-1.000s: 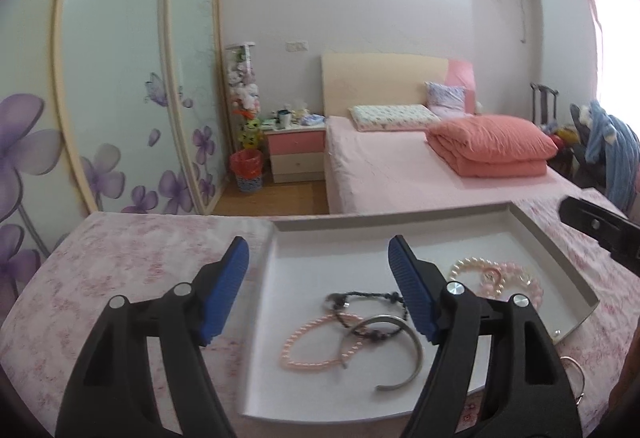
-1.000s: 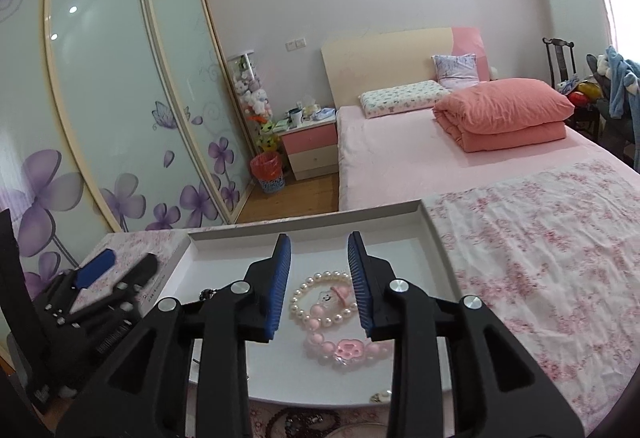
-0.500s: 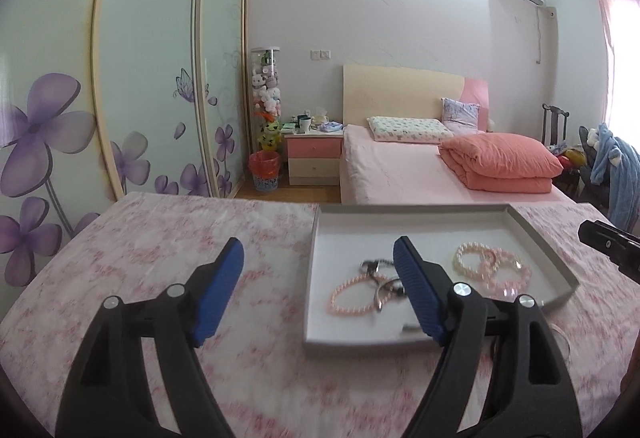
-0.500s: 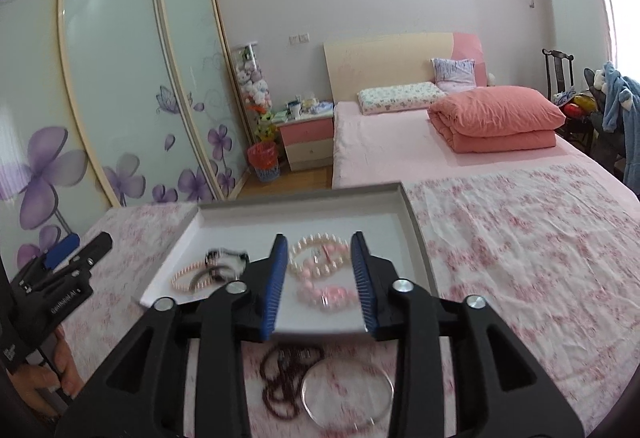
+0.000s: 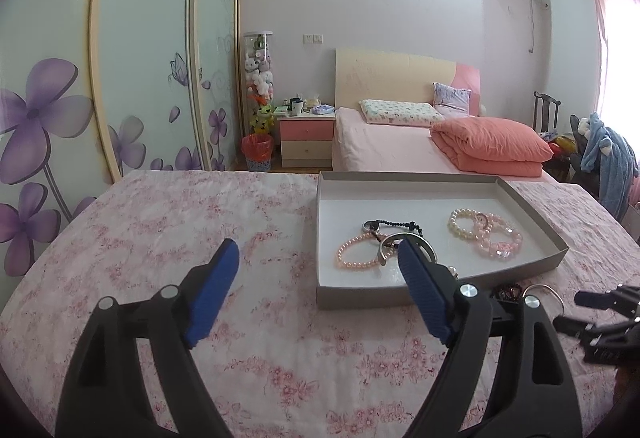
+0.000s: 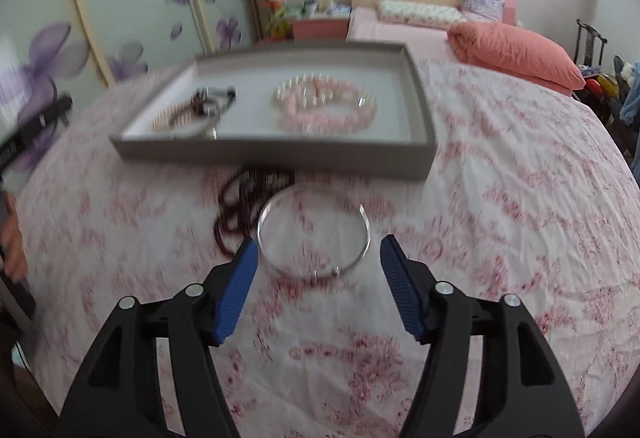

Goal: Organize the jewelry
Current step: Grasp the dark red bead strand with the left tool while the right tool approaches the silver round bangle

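Note:
A shallow grey tray [image 5: 360,296] [image 6: 280,154] sits on the pink floral cloth and holds several bracelets: a pink bead one [image 5: 354,253], a silver cuff [image 5: 404,238], a dark cord one [image 5: 394,225] and pearl and pink ones [image 5: 486,234] [image 6: 324,104]. On the cloth in front of the tray lie a silver bangle [image 6: 314,234] and a dark bead string [image 6: 240,198]. My right gripper [image 6: 318,272] is open, low over the cloth, its fingertips on either side of the bangle's near edge. My left gripper [image 5: 318,270] is open and empty, left of the tray's front.
The cloth-covered table [image 5: 160,238] spreads wide to the left and right of the tray. Behind it are a pink bed [image 5: 400,142], a nightstand [image 5: 306,140], sliding wardrobe doors [image 5: 140,58] and a chair with clothes [image 5: 608,158].
Both grippers have pulled back from over the tray. The right one has opened wide and dropped toward the silver bangle on the cloth. The left has drifted back and left.

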`<state>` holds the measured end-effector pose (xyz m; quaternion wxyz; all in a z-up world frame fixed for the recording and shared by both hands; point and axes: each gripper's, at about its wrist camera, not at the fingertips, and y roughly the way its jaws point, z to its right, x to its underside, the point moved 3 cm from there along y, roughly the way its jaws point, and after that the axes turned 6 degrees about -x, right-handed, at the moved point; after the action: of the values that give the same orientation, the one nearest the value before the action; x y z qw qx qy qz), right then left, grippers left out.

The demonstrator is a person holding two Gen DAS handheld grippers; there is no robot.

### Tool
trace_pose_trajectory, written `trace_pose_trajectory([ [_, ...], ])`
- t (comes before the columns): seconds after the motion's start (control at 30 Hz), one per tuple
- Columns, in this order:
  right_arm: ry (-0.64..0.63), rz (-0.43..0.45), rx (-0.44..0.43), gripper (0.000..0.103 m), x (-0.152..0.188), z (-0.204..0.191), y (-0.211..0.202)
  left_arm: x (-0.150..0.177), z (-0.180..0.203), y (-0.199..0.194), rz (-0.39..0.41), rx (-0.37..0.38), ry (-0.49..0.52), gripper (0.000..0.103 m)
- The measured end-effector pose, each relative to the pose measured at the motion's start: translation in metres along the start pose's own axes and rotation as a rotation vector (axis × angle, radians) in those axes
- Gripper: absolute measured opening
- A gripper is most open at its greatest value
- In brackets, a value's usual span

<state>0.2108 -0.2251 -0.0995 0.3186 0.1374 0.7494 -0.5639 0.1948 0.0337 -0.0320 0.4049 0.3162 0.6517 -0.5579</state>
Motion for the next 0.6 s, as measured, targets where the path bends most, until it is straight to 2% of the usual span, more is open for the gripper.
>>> trace_pose_trajectory([
  [0.13,-0.03,-0.028,0.036,0.068,-0.001,-0.004,0.015,0.0,0.002,-0.001,-0.003,0.001,0.006,0.081],
  [0.3,-0.031,-0.024,0.037,0.068,-0.012,-0.003,0.025,0.003,0.005,0.001,-0.014,0.013,0.014,0.081],
  [0.6,-0.052,-0.036,0.029,0.077,-0.019,-0.004,0.032,0.007,0.029,0.001,-0.03,0.063,0.063,0.081],
])
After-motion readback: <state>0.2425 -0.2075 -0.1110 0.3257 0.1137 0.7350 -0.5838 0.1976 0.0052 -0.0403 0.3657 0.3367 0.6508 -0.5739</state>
